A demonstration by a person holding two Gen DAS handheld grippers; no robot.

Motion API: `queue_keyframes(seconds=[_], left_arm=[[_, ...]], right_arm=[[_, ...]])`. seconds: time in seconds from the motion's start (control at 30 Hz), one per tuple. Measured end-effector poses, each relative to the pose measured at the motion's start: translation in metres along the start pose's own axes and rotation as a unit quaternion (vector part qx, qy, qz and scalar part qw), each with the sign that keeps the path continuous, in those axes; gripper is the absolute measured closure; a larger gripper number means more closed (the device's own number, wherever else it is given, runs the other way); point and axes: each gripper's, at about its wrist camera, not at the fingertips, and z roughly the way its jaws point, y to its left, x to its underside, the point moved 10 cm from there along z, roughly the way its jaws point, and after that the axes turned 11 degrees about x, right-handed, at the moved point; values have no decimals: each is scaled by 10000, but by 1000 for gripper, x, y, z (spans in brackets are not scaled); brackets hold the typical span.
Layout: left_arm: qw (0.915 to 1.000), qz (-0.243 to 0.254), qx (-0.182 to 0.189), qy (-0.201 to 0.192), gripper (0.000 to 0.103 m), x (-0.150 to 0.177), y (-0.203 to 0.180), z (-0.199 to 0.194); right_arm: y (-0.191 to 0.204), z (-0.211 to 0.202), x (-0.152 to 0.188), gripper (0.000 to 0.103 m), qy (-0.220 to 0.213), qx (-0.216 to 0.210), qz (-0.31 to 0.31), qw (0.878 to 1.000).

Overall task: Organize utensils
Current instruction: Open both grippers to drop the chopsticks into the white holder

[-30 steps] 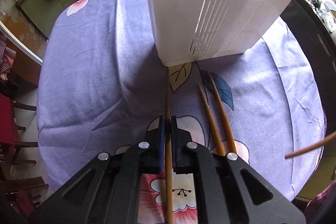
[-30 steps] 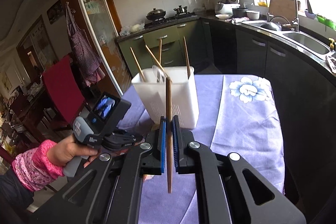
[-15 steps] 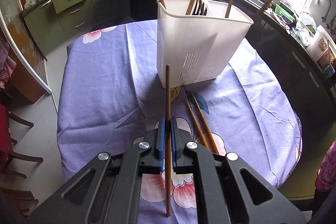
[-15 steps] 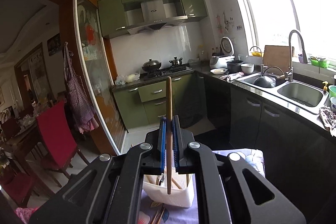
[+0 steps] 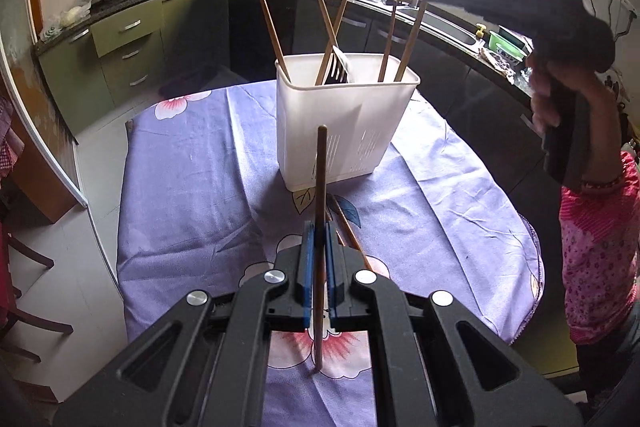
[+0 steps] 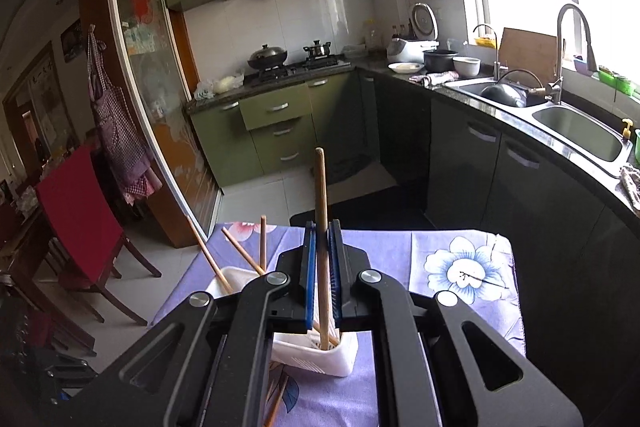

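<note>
Both grippers are clamped on a chopstick each. Right gripper holds its chopstick upright just above the white utensil holder below its fingers, lower tip already inside the rim; it should sink straight down and let go only once the tip is deep among the other sticks. Left gripper grips a second chopstick, long axis running away toward the holder ahead on the counter. Two loose chopsticks lie just beyond its fingers.
</note>
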Motion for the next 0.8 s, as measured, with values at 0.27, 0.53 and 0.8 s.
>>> queue_keyframes(seconds=[0.27, 0.53, 0.8], left_arm=[[9997, 41, 33, -220, 98, -25, -8, -19], [9983, 160, 0, -563, 98, -85, -22, -43], [9949, 347, -175, -930, 98, -144, -38, -70]], right_arm=[[-8, -22, 25, 78, -119, -178, 104, 9997], [-13, -42, 106, 78, 285, -273, -39, 9992], [-35, -19, 193, 78, 924, -274, 233, 9951]])
